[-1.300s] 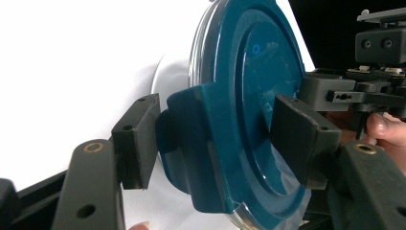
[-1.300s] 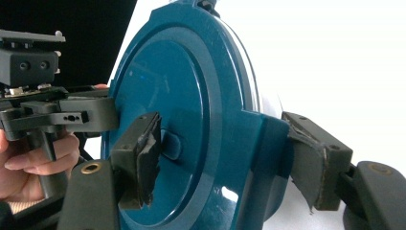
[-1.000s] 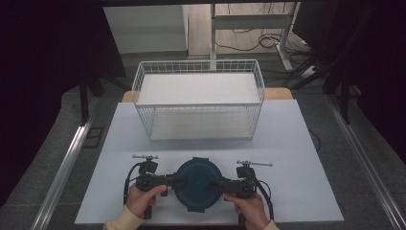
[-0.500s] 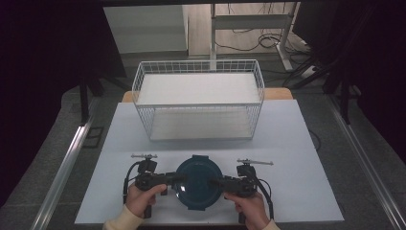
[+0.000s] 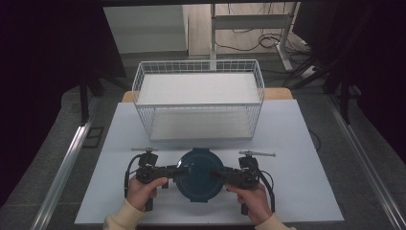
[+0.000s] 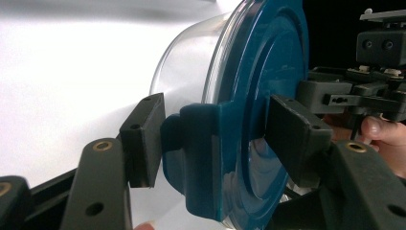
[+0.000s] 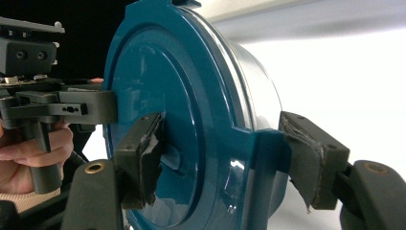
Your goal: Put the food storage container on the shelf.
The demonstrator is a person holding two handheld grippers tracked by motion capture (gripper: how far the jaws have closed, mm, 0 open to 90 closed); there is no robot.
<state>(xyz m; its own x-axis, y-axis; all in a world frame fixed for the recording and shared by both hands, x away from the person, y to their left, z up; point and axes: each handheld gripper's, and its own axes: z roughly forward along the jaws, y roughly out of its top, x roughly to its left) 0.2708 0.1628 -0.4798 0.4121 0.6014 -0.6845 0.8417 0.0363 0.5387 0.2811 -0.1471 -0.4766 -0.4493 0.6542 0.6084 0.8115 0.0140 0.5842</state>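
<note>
A round clear container with a dark blue lid stands on the white table near its front edge. My left gripper meets it from the left, my right gripper from the right. In the left gripper view my left gripper is shut over the lid's edge: one pad lies against the blue clasp, the other on the lid's top. In the right gripper view my right gripper is shut the same way on the opposite clasp. The clear bowl shows under the lid.
A white wire basket stands across the far half of the table, just beyond the container. Metal rails run along both sides of the table, and cables lie on the floor behind it.
</note>
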